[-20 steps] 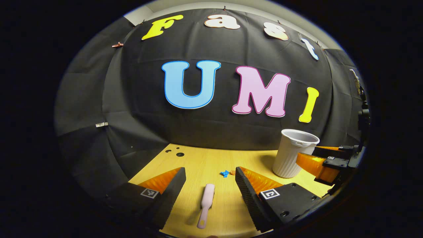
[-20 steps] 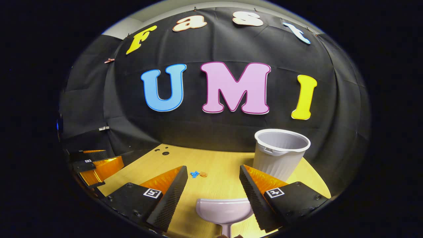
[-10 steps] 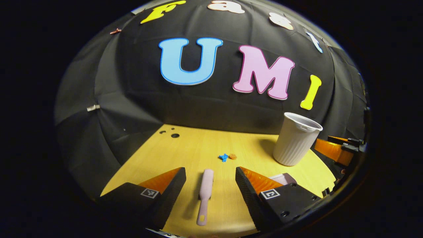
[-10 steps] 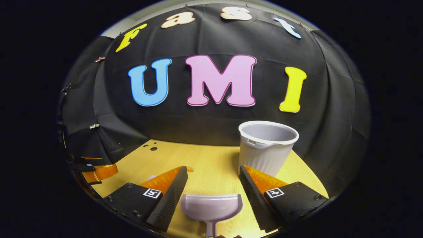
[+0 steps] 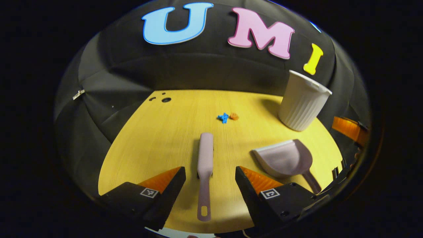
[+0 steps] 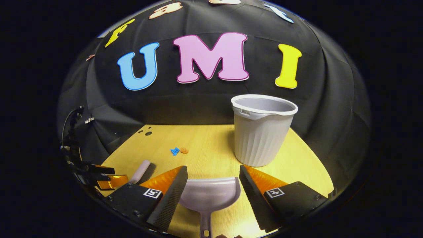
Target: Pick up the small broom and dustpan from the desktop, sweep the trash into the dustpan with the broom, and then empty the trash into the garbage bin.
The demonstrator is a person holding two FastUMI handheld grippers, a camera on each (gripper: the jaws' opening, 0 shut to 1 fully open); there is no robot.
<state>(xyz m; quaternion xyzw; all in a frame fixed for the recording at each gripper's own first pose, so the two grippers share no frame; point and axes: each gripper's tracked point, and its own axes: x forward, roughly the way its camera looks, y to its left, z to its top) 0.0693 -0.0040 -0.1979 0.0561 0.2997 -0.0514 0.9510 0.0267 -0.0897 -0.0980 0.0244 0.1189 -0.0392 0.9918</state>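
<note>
A small pale pink broom (image 5: 205,170) lies flat on the wooden desktop (image 5: 158,138), its handle pointing back between the fingers of my open left gripper (image 5: 210,175). Its brush end (image 6: 141,170) peeks out in the right gripper view. A pale pink dustpan (image 6: 210,198) lies between the fingers of my open right gripper (image 6: 213,173), with its handle toward me; the dustpan (image 5: 284,160) is right of the broom. Blue and orange trash bits (image 5: 227,117) lie past the broom, and the trash bits (image 6: 178,151) are left of the bin. Neither gripper touches its tool.
A white ribbed garbage bin (image 6: 262,130) stands upright at the back right of the desktop; the bin (image 5: 302,102) is beyond the dustpan. Small dark holes (image 5: 162,98) mark the far left corner. The left gripper (image 6: 105,177) is low at the left edge.
Both cameras have tilted down and moved forward over the desktop. The broom handle and the dustpan now lie further in between the open fingers. The tools themselves have not moved.
</note>
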